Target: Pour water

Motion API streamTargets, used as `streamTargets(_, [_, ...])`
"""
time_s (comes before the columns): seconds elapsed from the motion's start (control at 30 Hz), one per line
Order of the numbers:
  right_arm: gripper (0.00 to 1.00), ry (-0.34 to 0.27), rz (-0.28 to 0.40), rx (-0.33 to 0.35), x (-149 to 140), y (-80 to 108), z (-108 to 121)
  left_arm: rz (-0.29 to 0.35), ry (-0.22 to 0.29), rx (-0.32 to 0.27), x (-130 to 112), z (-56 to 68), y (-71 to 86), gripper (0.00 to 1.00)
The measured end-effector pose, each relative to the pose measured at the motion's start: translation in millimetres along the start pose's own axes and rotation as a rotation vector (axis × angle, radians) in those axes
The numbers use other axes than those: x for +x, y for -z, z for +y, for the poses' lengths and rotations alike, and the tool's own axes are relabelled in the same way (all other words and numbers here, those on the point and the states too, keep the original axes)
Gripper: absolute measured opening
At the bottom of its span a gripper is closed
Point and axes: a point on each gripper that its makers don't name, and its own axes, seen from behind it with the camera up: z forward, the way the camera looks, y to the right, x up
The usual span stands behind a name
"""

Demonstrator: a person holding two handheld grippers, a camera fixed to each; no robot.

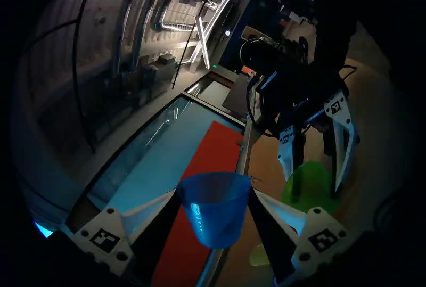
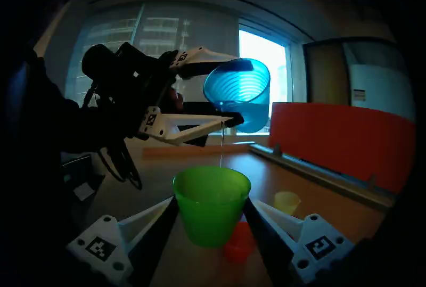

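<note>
Dim table (image 2: 298, 180): our left tongs (image 1: 215, 202) clamp the blue cup (image 1: 215, 215), right tongs (image 2: 211, 204) the green cup (image 2: 211, 218); trickle (image 2: 221, 143) faint.

Likely an office: a wooden desk (image 2: 335, 210) with a red divider panel (image 2: 346, 138) at three o'clock, tall windows (image 2: 263, 58) at twelve, exposed ceiling ducts (image 1: 173, 25) overhead.

The left gripper view rides rolled far over, close behind the blue cup (image 1: 215, 210), facing the right gripper (image 1: 314, 186); the right gripper view sits level, close behind the green cup (image 2: 212, 212), facing the windows (image 2: 261, 58); both take in the two cups, desk (image 2: 298, 180) and red partition (image 2: 341, 138).
</note>
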Motion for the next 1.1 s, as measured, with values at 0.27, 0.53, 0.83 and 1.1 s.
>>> streamTargets(0.27, [0.87,0.000,0.001,-0.001,0.2,0.8,0.0,-0.001,-0.012,-0.003,-0.6,0.7,-0.9,0.87])
streamTargets(0.53, [0.87,0.001,0.002,-0.002,1.0,1.4,-0.3,0.003,-0.020,-0.005,0.6,1.1,-1.9,0.87])
streamTargets(0.83, [0.87,0.003,0.004,-0.004,1.0,1.6,0.7,0.004,-0.036,-0.004,1.7,0.7,-1.8,0.87])
streamTargets(1.1, [0.87,0.005,0.004,-0.004,2.3,1.7,0.4,0.002,-0.047,-0.003,1.7,0.3,-2.5,0.87])
